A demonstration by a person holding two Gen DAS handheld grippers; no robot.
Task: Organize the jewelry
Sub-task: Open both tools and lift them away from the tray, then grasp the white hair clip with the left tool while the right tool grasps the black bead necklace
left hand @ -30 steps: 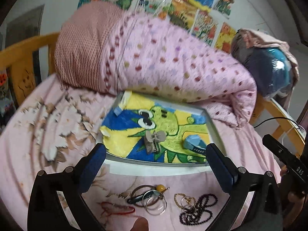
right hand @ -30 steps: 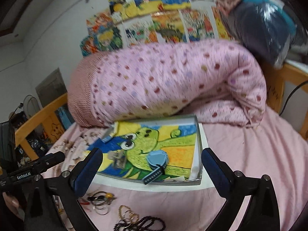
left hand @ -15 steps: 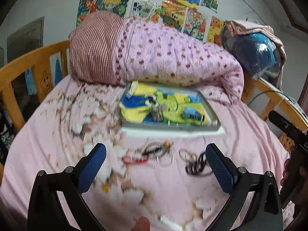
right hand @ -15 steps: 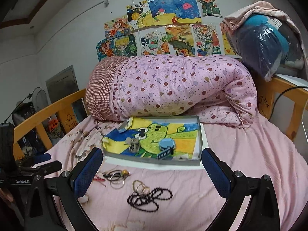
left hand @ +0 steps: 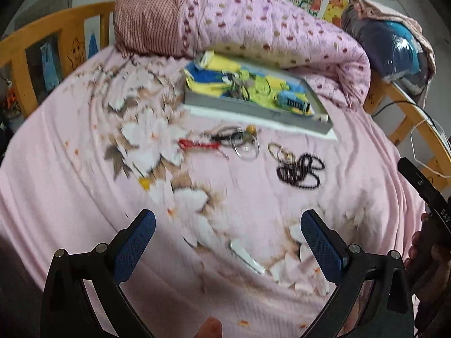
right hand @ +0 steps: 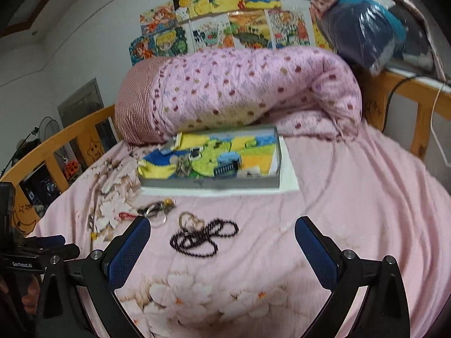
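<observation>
both grippers had drawn back from the tray since the earlier frames, so that more bare bedspread lay before them and the jewelry sat farther off. left wrist view: the left gripper [left hand: 227,238] hung over the pink bedspread [left hand: 70,186] with its jaws spread wide and nothing between them, probably to regain a view of the whole scatter before the next pick. the black bead necklace [left hand: 300,171], gold rings [left hand: 279,152], clear bangles [left hand: 245,146] and a red piece [left hand: 198,144] lay loose in a row just in front of the tray [left hand: 253,107], the likely destination, which already held a grey hair claw [left hand: 239,89] and a blue comb clip [left hand: 291,102]. motion blur hid the make of the red piece and the tangled items beside the bangles; the other handle and a hand were cut off at the right edge. right wrist view: the right gripper [right hand: 222,238] was likewise open and empty, with the black bead necklace [right hand: 204,236] nearest its fingers but well apart from them, and the gold rings [right hand: 191,221] touching the necklace. the bangles [right hand: 156,211] were partly hidden behind the near blue finger pad [right hand: 129,256]. the tray [right hand: 211,182] rested against the rolled quilt [right hand: 239,90]; its contents were blurred.
</observation>
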